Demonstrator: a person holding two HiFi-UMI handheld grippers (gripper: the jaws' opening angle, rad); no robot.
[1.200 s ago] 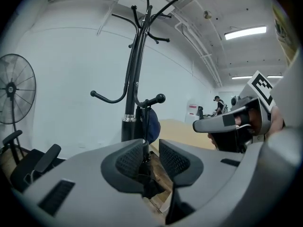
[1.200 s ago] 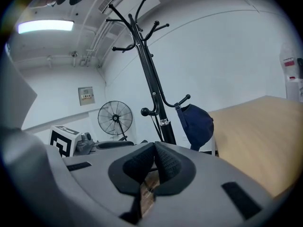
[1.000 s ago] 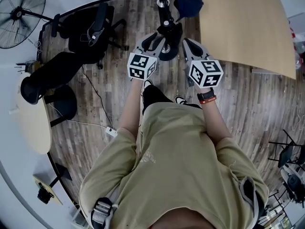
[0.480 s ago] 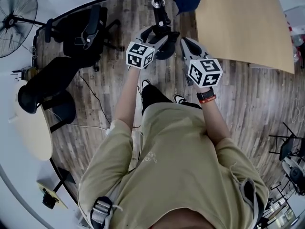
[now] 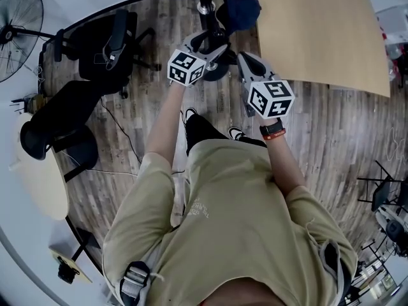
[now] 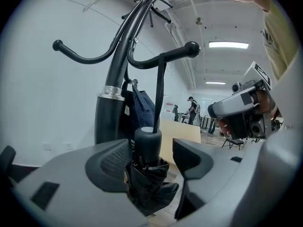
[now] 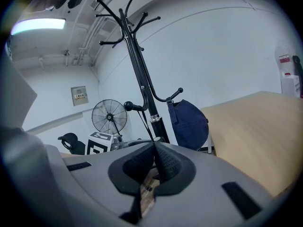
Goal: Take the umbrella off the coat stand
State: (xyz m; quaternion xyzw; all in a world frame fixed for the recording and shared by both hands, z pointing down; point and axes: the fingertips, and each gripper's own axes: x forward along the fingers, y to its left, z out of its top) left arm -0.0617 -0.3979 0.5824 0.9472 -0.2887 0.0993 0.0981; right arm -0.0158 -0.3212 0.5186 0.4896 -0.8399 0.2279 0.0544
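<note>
A folded black umbrella (image 6: 147, 171) hangs by its strap (image 6: 160, 91) from a curved hook (image 6: 165, 58) of the black coat stand (image 6: 113, 103). My left gripper (image 6: 150, 162) reaches around the umbrella's upper end; its jaws are opening, the umbrella stands between them, and a gap shows at the right pad (image 6: 191, 159). In the head view the left gripper (image 5: 207, 45) is at the stand's pole (image 5: 204, 2). My right gripper (image 7: 154, 163) is shut and empty, held beside the left one (image 5: 247, 61).
A dark blue cap (image 7: 189, 124) hangs on another hook of the stand. A light wooden table (image 5: 319, 30) stands to the right. Black office chairs (image 5: 102, 40) and a floor fan (image 5: 16, 24) stand to the left. A cable (image 5: 124, 123) runs over the wood floor.
My left gripper has pushed further up the picture toward the stand's pole. The right gripper has barely shifted.
</note>
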